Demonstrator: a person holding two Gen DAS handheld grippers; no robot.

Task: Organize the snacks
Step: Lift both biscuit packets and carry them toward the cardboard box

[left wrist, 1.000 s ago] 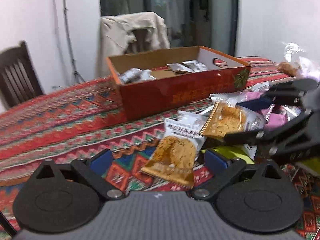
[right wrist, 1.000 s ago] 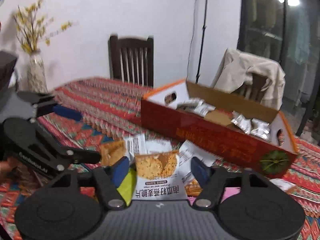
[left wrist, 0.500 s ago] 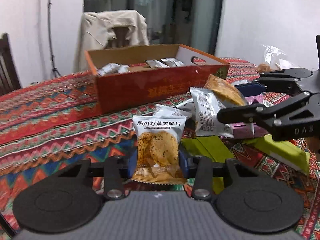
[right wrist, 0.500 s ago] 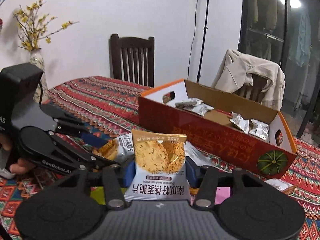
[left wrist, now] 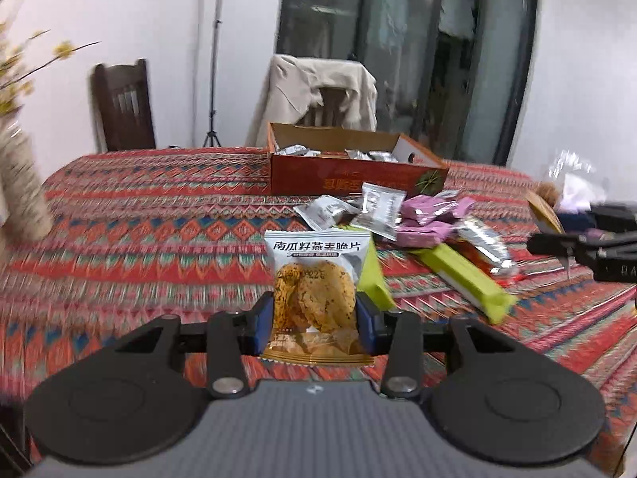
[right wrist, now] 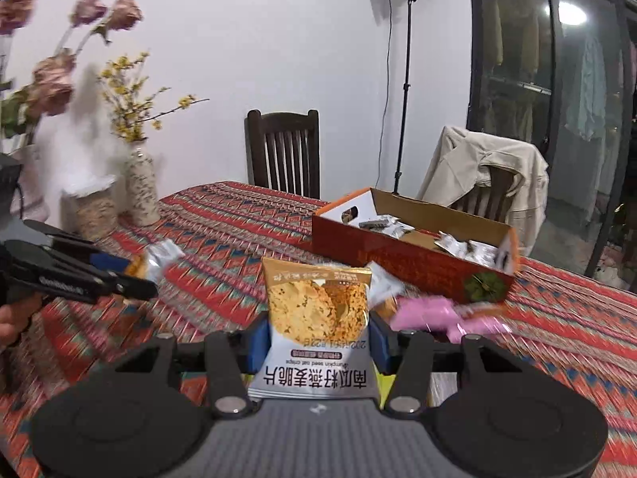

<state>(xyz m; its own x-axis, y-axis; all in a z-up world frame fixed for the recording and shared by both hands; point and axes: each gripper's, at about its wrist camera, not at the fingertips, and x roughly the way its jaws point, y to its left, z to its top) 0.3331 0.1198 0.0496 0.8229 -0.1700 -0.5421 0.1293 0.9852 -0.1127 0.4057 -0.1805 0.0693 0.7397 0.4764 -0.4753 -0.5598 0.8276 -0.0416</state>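
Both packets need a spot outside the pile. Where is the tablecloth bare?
Bare tablecloth runs between the vase and the red box, and in front of the box's left end. Crowded: the loose snack pile to the right of that.

White walls; a dark wooden chair (right wrist: 283, 151), lamp stand (right wrist: 402, 79); dark glass doors (left wrist: 402, 55).

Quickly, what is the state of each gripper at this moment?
Left gripper: shut on an upright white-and-orange oat crisp packet.
Right gripper: shut on an upside-down white-and-orange oat crisp packet.
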